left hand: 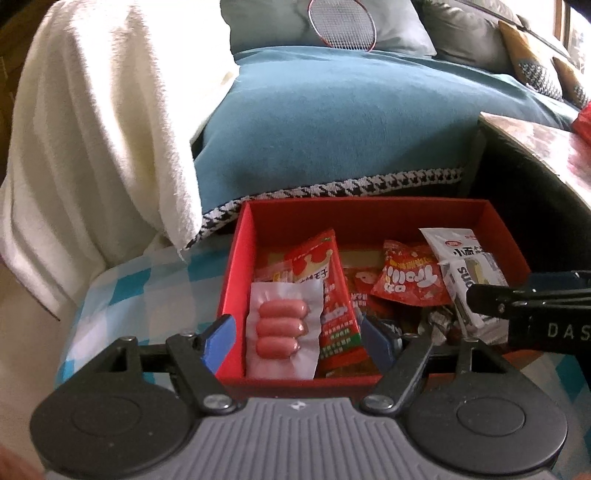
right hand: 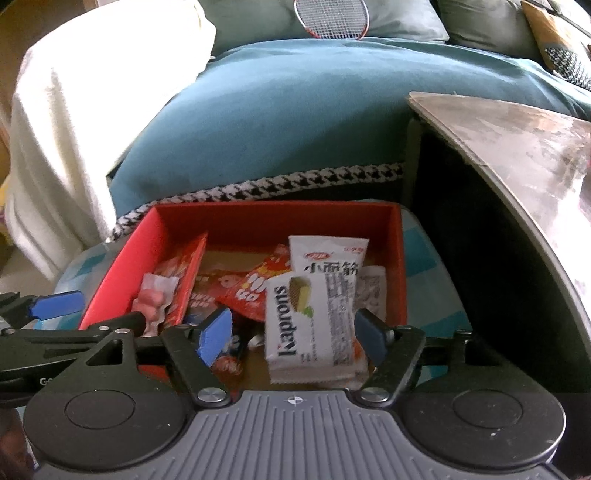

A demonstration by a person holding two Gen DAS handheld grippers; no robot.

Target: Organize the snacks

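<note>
A red box holds several snack packets. A clear pack of pink sausages lies at its near left beside a tall red packet. A red candy bag and white packets sit to the right. In the right wrist view a white Kaprons wafer pack lies on a white packet with black print. My left gripper is open over the sausage pack. My right gripper is open around the wafer pack, not gripping it.
The box rests on a blue-and-white checked cushion. Behind it is a teal sofa cover with a houndstooth edge, a white blanket at left, and a badminton racket. A table edge stands at right.
</note>
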